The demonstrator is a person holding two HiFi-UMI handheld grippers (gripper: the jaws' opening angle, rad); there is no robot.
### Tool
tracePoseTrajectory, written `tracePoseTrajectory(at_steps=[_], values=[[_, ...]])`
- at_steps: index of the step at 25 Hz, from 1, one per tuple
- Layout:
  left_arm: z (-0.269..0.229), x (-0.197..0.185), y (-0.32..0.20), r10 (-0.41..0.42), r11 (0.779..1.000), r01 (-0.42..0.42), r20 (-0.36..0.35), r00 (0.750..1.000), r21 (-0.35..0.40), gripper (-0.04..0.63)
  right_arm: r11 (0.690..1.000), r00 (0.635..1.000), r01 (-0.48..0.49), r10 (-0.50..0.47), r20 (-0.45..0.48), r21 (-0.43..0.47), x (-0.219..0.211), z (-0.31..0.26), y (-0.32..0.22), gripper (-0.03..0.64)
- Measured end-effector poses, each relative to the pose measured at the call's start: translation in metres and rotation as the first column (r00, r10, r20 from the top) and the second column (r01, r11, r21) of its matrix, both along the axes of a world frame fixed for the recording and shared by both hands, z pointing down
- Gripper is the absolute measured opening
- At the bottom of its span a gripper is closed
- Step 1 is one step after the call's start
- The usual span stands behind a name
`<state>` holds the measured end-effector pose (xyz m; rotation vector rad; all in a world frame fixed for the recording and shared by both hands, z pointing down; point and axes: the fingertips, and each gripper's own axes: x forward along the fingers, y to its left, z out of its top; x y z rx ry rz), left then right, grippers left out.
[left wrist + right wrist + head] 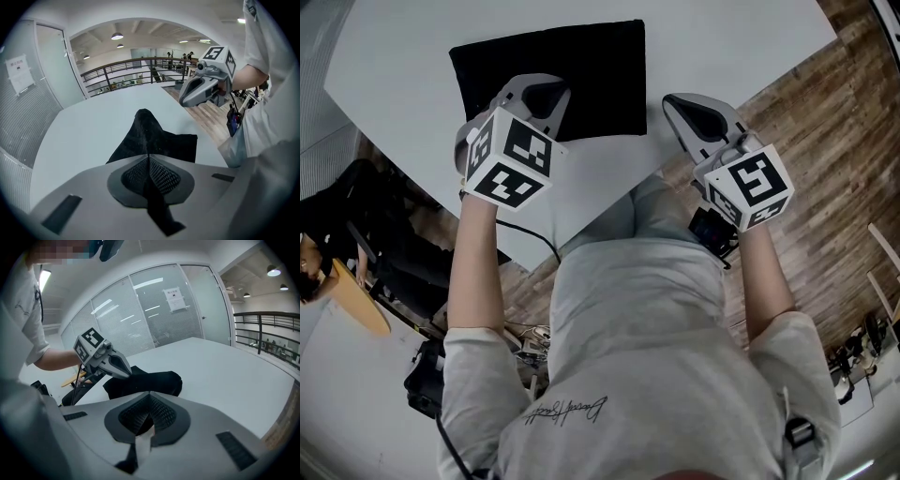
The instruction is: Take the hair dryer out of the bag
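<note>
Very early days here. Pinching a fold of the black bag [600, 66] with the left gripper [546, 96], jaws squeezed together on the cloth right at the bag's near edge. Tenting the fabric up into a little peak just beyond the fingertips, going by the left gripper view. Leaving the rest of the bag flat on the white table [741, 37], spread out ahead of those fingers. Holding the right gripper [682, 105] off to the side, jaws pressed together on nothing, tips near the bag's right-hand corner but not on it.

No sign of the hair dryer anywhere. Nothing poking out of the cloth, nothing lying on the table beside either set of fingers. Guessing at it sitting inside the bag, somewhere beyond the left fingertips, judging by the plump look of the bag in the right gripper view. Can't make out an opening from here either.

Done so far: a grip on the bag, nothing more. Left to do, probably: finding or opening the mouth, reaching in with the free gripper, grabbing the dryer, pulling it clear while pinning the bag down.
</note>
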<state>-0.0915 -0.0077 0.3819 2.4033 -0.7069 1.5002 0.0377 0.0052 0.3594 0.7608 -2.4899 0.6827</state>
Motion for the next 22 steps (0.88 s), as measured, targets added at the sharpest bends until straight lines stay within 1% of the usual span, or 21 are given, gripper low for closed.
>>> tracePoseTrajectory(at_steps=[6, 10, 12, 17, 22], values=[[-0.015, -0.009, 0.004, 0.005, 1.000, -0.005, -0.021, 1.000, 0.002, 0.018, 0.993, 0.991, 0.099, -0.093, -0.096, 0.066, -0.007, 0.019, -0.005, 0.015], [-0.022, -0.014, 0.006, 0.023, 1.000, -0.022, -0.037, 0.999, 0.008, 0.019, 0.992, 0.991, 0.111, -0.105, -0.087, 0.065, -0.017, 0.027, -0.016, 0.015], [-0.024, -0.014, 0.009, 0.033, 0.999, -0.032, -0.046, 0.998, 0.008, 0.019, 0.988, 0.987, 0.134, -0.126, -0.103, 0.075, -0.023, 0.032, -0.020, 0.015], [-0.032, -0.015, 0.012, 0.053, 0.999, -0.052, -0.060, 0.997, 0.011, 0.020, 0.962, 0.960, 0.237, -0.210, -0.185, 0.136, -0.040, 0.041, -0.026, 0.017], [-0.039, -0.017, 0.012, 0.057, 0.998, -0.056, -0.084, 0.995, 0.011, 0.020, 0.939, 0.939, 0.304, -0.267, -0.217, 0.162, -0.047, 0.045, -0.031, 0.017]])
